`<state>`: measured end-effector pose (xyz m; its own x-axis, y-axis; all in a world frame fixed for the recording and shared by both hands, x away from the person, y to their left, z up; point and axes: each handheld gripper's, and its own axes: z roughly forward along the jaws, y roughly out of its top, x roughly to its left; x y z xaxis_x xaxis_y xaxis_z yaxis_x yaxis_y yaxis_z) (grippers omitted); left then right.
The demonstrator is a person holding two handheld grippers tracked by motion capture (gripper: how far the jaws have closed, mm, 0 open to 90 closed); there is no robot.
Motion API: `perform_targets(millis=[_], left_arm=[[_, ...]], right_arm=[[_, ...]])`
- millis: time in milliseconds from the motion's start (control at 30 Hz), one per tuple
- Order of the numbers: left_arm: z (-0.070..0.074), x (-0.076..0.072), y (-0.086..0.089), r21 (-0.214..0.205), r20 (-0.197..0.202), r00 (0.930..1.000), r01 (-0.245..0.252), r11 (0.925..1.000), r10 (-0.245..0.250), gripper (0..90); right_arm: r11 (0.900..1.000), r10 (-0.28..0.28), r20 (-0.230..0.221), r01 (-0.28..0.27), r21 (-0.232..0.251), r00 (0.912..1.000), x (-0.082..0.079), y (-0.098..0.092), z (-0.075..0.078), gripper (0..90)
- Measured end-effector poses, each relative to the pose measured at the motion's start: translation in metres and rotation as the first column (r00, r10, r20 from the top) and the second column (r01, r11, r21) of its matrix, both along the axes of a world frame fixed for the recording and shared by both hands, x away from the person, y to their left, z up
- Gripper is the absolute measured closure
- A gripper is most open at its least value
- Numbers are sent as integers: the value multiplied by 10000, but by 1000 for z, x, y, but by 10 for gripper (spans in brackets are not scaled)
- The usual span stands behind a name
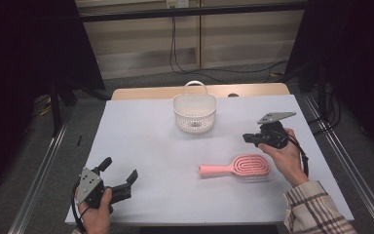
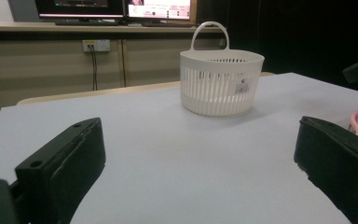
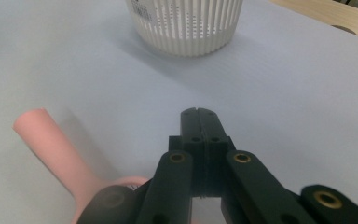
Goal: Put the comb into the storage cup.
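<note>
Approach step, I judge: right tongs [image 1: 248, 138] pressed together above the pink brush [image 1: 236, 167], left tongs [image 1: 120, 171] apart; next, spread and descend.

Pale lilac-white sheet [image 1: 151, 161] covers a light wooden tabletop [image 1: 141, 92] showing at the far edge. Grey carpet floor [image 1: 233, 78] beyond. Beige panelled wall [image 1: 141, 44] with black cables [image 1: 175, 53] hanging down. White wall socket [image 2: 95, 45], two lit monitors [image 2: 116, 8] on a shelf. Dark drapes [image 1: 24, 53] on both sides, metal rails [image 1: 39, 180] along the table.
</note>
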<state>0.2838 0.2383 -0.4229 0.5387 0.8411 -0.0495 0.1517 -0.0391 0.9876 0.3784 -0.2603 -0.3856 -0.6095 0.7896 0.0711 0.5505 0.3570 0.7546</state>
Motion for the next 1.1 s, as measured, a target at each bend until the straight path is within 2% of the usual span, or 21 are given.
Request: perform_targets(millis=[133, 367, 733, 933, 1100], left_arm=[[0, 0, 0, 92, 35, 10000, 81, 9999, -81, 21], [0, 0, 0, -10, 10, 10000, 37, 10000, -37, 21], [0, 0, 0, -1, 14, 10000, 67, 10000, -67, 21], [0, 0, 0, -24, 7, 10000, 42, 10000, -42, 21], [0, 0, 0, -20, 13, 10000, 52, 10000, -52, 21]], right_arm=[[9997, -116, -219, 112, -194, 9997, 2, -3, -1, 900], [9997, -112, -588, 101, -201, 9982, 4, -6, -3, 900], [9984, -119, -1238, 49, -570, 9922, 6, -9, -8, 900], [9967, -83, -1199, -14, -809, 9928, 5, -10, -11, 900], [9954, -67, -1389, -66, -954, 9903, 6, -13, -15, 900]])
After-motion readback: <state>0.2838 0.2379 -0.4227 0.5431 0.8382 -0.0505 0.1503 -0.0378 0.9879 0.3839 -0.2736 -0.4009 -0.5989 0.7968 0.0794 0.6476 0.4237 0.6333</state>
